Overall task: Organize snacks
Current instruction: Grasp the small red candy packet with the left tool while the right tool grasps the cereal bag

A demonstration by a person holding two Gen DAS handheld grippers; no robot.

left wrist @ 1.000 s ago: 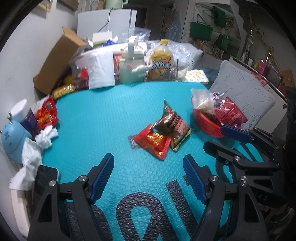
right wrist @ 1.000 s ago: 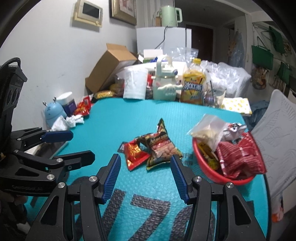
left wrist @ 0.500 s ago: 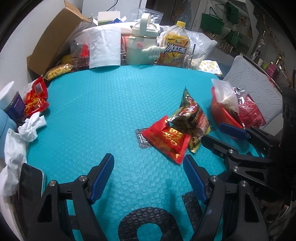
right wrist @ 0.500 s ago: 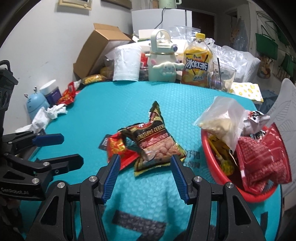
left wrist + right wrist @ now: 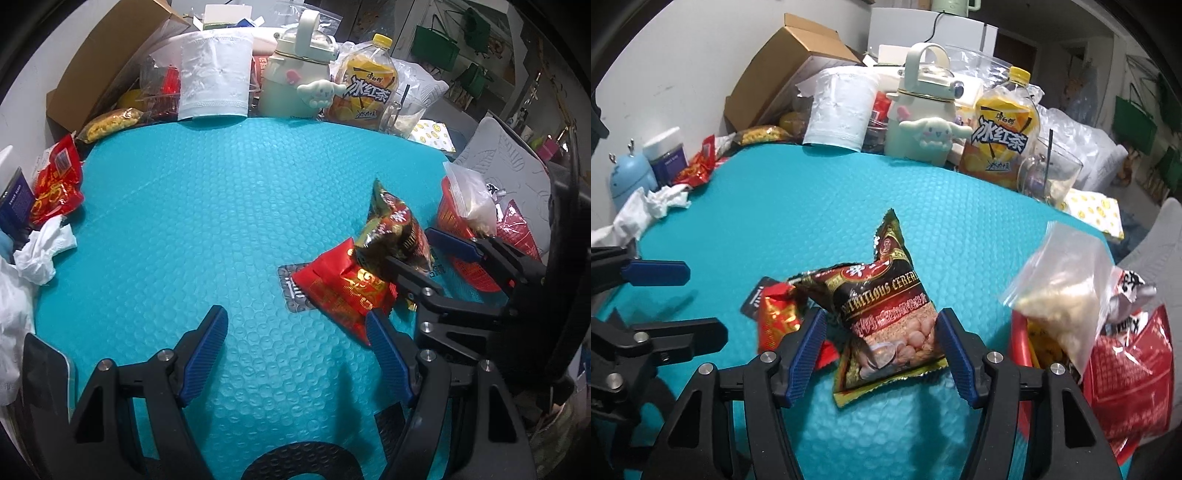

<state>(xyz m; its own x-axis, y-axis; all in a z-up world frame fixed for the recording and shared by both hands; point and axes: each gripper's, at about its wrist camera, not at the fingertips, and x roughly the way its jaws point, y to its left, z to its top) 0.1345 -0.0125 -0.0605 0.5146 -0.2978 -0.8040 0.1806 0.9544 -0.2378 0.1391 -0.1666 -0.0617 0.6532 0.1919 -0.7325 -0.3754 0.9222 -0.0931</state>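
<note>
**Right wrist view: spread fingers either side of the cereal packet**

Turquoise bubble-textured mat (image 5: 820,192) fills the view. At 3 o'clock a round red plastic basket (image 5: 1020,345) holds a clear zip bag of pale crumbs (image 5: 1067,295) and a red foil pouch (image 5: 1126,373). At centre lies the dark glossy cereal snack packet (image 5: 886,317), overlapping a smaller red-and-gold foil snack packet (image 5: 777,319) at its 9 o'clock. The right gripper (image 5: 881,354) is spread wide, its blue pads flanking the cereal packet's lower half; contact cannot be told.

In the left wrist view the left gripper (image 5: 297,354) is spread open over bare mat, the red packet (image 5: 343,291) at its 1 o'clock.
</note>
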